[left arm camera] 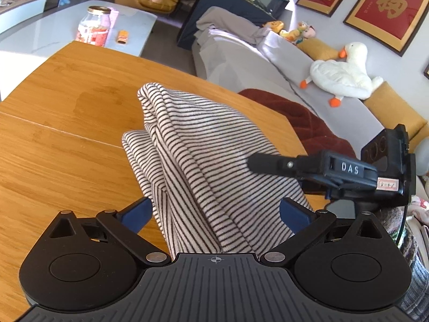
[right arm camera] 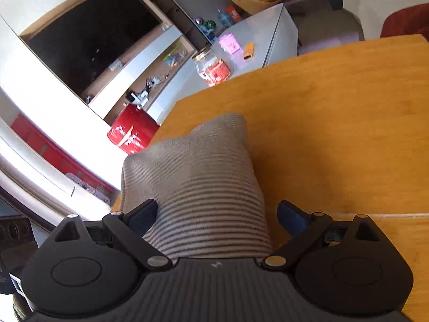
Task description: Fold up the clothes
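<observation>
Left wrist view: fisheye sits just behind the left tool [left arm camera: 214, 212], looking forward and down along its fingers, close over the striped garment [left arm camera: 203, 145] on the wooden bench [left arm camera: 67, 123]; beyond the far edge, a grey sofa [left arm camera: 268, 61] and framed pictures. The right tool [left arm camera: 252, 162] enters from the right.

Right wrist view: same mounting behind the right tool [right arm camera: 217, 216], tilted, very near the cloth [right arm camera: 198, 177], facing a TV wall unit [right arm camera: 88, 32].

Shared: garment, bench, glass jar [left arm camera: 93, 26] [right arm camera: 211, 67] on the white side table.
</observation>
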`<state>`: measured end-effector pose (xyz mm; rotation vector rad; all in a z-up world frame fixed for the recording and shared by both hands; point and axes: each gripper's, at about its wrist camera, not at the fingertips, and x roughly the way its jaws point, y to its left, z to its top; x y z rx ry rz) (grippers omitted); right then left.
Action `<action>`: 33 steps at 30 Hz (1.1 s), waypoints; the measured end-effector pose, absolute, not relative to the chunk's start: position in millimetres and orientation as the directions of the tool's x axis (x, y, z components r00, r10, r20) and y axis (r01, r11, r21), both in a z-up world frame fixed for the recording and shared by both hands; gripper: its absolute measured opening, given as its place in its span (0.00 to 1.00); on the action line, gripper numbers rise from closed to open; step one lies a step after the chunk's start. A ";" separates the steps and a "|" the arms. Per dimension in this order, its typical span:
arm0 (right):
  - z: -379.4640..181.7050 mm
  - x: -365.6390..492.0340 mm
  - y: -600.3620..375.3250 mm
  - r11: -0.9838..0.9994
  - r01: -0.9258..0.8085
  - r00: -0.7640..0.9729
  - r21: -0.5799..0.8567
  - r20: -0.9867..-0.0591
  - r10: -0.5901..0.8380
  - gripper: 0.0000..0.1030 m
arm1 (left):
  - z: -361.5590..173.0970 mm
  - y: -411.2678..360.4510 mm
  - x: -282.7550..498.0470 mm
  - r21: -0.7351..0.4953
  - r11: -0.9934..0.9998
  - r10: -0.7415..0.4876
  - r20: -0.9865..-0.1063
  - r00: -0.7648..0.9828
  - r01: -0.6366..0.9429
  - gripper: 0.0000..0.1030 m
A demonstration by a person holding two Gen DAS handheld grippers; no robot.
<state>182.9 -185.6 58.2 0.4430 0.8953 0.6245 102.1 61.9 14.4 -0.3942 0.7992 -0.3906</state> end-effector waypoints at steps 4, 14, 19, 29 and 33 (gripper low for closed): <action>56.9 159.1 -186.0 0.739 -0.336 0.463 0.584 -0.581 0.670 0.94 | 8.0 69.0 103.2 -0.515 0.833 -0.518 -0.594 0.616 0.204 0.83; 97.5 123.9 -160.3 0.783 -0.471 0.514 0.407 -0.594 0.619 0.68 | 18.0 95.4 102.7 -0.541 0.812 -0.537 -0.550 0.640 0.217 0.89; 79.5 110.9 -147.9 0.800 -0.522 0.504 0.296 -0.650 0.569 0.73 | 21.9 100.0 106.0 -0.513 0.836 -0.506 -0.580 0.638 0.197 0.93; 88.5 144.6 -200.7 0.719 -0.459 0.489 0.522 -0.527 0.695 1.00 | -3.5 84.2 119.9 -0.507 0.846 -0.506 -0.666 0.548 0.165 0.93; 64.2 148.0 -194.2 0.740 -0.430 0.468 0.518 -0.573 0.673 0.89 | -7.1 87.2 118.7 -0.527 0.833 -0.522 -0.653 0.549 0.165 0.86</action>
